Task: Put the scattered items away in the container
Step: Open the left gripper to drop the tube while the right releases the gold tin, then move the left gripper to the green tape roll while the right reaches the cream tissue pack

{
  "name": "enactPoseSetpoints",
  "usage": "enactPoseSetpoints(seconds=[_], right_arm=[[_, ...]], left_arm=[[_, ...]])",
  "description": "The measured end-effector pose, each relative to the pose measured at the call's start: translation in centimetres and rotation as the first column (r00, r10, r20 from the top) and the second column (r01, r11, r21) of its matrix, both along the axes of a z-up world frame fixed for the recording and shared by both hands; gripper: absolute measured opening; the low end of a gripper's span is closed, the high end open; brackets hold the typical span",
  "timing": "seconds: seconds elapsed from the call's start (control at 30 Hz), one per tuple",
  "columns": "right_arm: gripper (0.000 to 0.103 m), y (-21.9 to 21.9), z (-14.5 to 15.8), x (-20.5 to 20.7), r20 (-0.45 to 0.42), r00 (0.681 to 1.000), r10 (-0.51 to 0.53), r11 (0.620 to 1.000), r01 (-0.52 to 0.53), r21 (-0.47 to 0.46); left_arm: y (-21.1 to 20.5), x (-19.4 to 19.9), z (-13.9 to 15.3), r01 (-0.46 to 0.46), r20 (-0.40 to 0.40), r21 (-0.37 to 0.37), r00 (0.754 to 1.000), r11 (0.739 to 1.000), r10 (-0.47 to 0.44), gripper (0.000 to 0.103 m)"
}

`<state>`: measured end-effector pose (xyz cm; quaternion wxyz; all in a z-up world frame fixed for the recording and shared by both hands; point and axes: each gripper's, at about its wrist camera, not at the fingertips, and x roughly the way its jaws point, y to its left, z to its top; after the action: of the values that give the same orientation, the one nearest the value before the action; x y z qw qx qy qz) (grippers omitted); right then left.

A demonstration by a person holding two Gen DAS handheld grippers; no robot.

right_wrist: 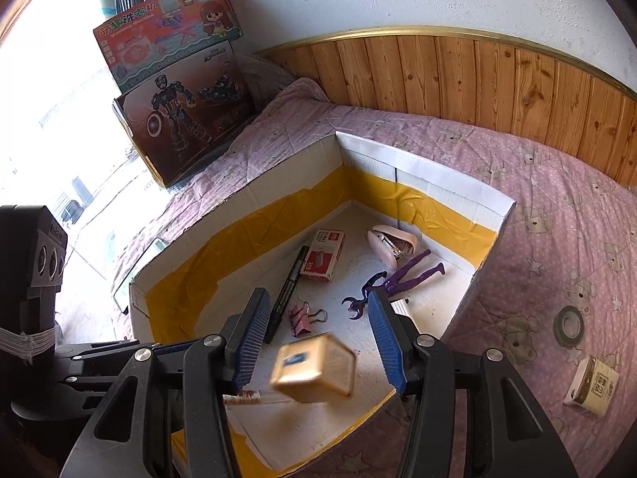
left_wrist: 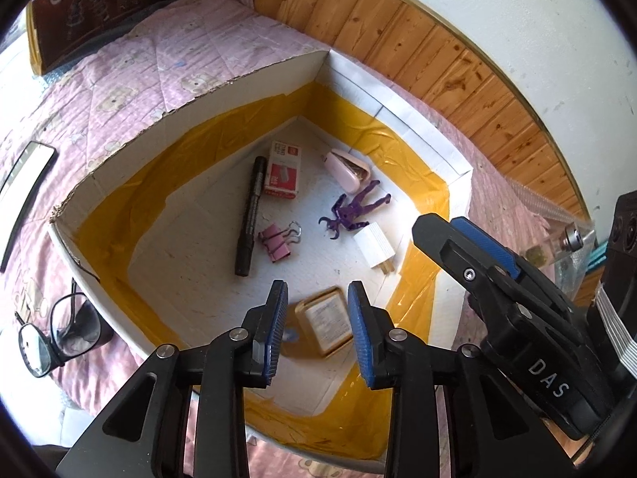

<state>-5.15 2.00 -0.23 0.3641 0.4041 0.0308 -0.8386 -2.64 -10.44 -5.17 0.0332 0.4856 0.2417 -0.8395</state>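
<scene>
A white cardboard box (left_wrist: 254, 79) with yellow tape inside lies on a pink bed; it also shows in the right wrist view (right_wrist: 422, 167). Inside are a black marker (left_wrist: 251, 215), a red staple box (left_wrist: 283, 169), a pink stapler (left_wrist: 346, 169), a purple figure (left_wrist: 354, 209), a pink binder clip (left_wrist: 276, 241) and a white plug (left_wrist: 376, 247). A gold tin (right_wrist: 314, 368) is blurred, loose between my open right gripper's (right_wrist: 318, 342) fingers, over the box floor. It shows in the left wrist view (left_wrist: 324, 324) below my open, empty left gripper (left_wrist: 318, 334).
Outside the box on the bed are glasses (left_wrist: 59, 338), a dark flat phone-like slab (left_wrist: 24, 191), a tape roll (right_wrist: 569, 326) and a small pack (right_wrist: 593, 386). Toy boxes (right_wrist: 183, 91) lean at the bed's far corner. Wood panelling (right_wrist: 477, 75) runs behind.
</scene>
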Motion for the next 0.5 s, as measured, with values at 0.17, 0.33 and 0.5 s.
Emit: enactPoseSetpoints(seconds=[0.17,0.33,0.5], right_arm=[[0.053,0.6,1.0,0.9,0.002,1.000,0.005,1.000,-0.005,-0.030],[0.053,1.4,1.9,1.8,0.000,1.000,0.014,0.998,-0.014,-0.054],[0.053,2.5,2.8,2.9,-0.003,1.000,0.027,0.996,-0.027,-0.086]], left_arm=[[0.1,0.5,0.5,-0.024,-0.017,-0.012,1.000,1.000,0.024,0.036],[1.2,1.2,1.7,-0.030,-0.058,-0.106,0.998,0.994,0.024,0.036],[2.8,1.9,2.6,-0.016,-0.092,-0.209,0.996,0.978,-0.004,0.037]])
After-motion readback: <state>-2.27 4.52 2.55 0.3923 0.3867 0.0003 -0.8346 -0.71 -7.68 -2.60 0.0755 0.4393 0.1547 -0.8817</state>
